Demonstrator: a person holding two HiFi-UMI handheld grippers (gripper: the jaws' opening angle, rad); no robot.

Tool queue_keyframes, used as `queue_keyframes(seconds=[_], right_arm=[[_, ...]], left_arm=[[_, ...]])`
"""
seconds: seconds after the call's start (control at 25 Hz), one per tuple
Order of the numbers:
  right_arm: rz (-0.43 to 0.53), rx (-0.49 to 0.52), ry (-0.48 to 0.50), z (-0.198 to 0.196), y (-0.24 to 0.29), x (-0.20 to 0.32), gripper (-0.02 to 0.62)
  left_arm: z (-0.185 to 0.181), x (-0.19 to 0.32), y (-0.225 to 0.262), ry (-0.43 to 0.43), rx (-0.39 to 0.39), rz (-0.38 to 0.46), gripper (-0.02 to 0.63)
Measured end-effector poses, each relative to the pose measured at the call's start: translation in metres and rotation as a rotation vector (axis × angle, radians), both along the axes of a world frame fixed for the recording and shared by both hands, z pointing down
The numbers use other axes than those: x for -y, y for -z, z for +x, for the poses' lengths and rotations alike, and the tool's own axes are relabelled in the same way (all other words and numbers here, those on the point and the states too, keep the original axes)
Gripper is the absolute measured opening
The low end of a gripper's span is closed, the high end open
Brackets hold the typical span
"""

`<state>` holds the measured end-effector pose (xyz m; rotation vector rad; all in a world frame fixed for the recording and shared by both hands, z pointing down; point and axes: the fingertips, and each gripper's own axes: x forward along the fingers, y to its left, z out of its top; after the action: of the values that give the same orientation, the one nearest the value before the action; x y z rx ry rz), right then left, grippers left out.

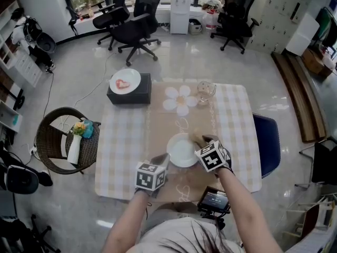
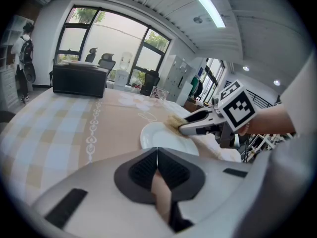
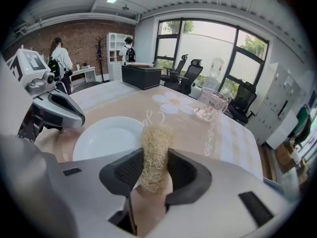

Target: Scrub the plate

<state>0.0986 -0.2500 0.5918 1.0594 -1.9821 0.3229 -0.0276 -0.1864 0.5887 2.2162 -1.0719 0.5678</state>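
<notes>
Jaws of left gripper [image 2: 157, 157] pressed together, nothing between; tips at near-left rim of white plate [image 1: 181, 151]. Right gripper [image 3: 155, 158] clamped on straw-coloured loofah scrubber [image 3: 154, 133], jaws held apart by it, scrubber upright, tip poking past them. Plate on tan runner, ahead and left of right jaws, scrubber at its far-right rim; contact uncertain. Likely next: sweep scrubber leftward across plate face, left steadying rim. Beyond: glass bowl [image 1: 206, 91], black box [image 1: 130, 91]. No legible writing; square markers only.
</notes>
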Motion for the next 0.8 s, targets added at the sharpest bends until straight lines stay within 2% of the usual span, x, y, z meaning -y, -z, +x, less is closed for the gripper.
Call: queue_keyframes(seconds=[0.16,0.36,0.6,0.8], right_arm=[[0.019,0.019,-0.011,-0.003,0.009,-0.003,0.155],[0.039,0.074,0.033,-0.024,0.022,-0.017,0.155],[0.002,0.129,0.107,-0.063,0.021,-0.046,0.155],[-0.026,0.151,0.131,-0.084,0.015,-0.058,0.155]], left_arm=[[0.0,-0.002,0.0,-0.004,0.001,0.002,0.012],[-0.004,-0.006,0.0,0.002,-0.002,0.002,0.012],[-0.011,-0.012,-0.005,0.016,-0.006,-0.004,0.012],[-0.016,-0.017,-0.005,0.028,-0.01,-0.005,0.012]])
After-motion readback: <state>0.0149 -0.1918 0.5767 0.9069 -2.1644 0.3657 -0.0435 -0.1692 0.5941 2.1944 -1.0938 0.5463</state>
